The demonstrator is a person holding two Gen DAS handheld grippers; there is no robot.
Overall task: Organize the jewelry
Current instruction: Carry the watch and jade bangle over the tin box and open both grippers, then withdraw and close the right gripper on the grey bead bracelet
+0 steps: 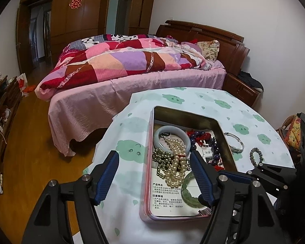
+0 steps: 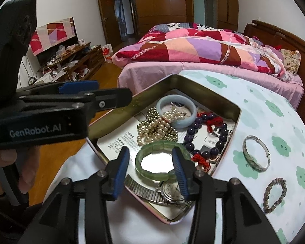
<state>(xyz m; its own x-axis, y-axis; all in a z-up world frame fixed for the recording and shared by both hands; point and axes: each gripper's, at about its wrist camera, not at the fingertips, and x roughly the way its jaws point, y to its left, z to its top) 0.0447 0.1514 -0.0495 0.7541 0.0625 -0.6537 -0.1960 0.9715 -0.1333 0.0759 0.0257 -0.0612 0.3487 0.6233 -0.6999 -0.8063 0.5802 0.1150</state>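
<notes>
- Shallow rectangular metal tin (image 2: 236,122) with pink outer edge sits on a round table under a white cloth with green cloud prints (image 2: 274,126).
- In the tin: green jade segmented bracelet (image 2: 144,152), pale blue-white jade bangle (image 2: 190,118), cream pearl strand (image 2: 156,131) tangled with olive metallic beads, dark purple bead bracelet (image 2: 217,140) with red cord, silver wristwatch (image 2: 172,189) with stretch band.
- On the cloth just beside the tin: silver bangle (image 2: 256,153); mottled grey-green bead bracelet (image 2: 274,193) nearer the table edge.
- Right gripper (image 2: 150,168): blue pads apart, over the green bracelet, one pad either side of its ring; gripping nothing.
- Left gripper (image 1: 154,177): spread wide over the tin's left edge, empty.
- A hand (image 2: 12,168) holds the left gripper's handle.
</notes>
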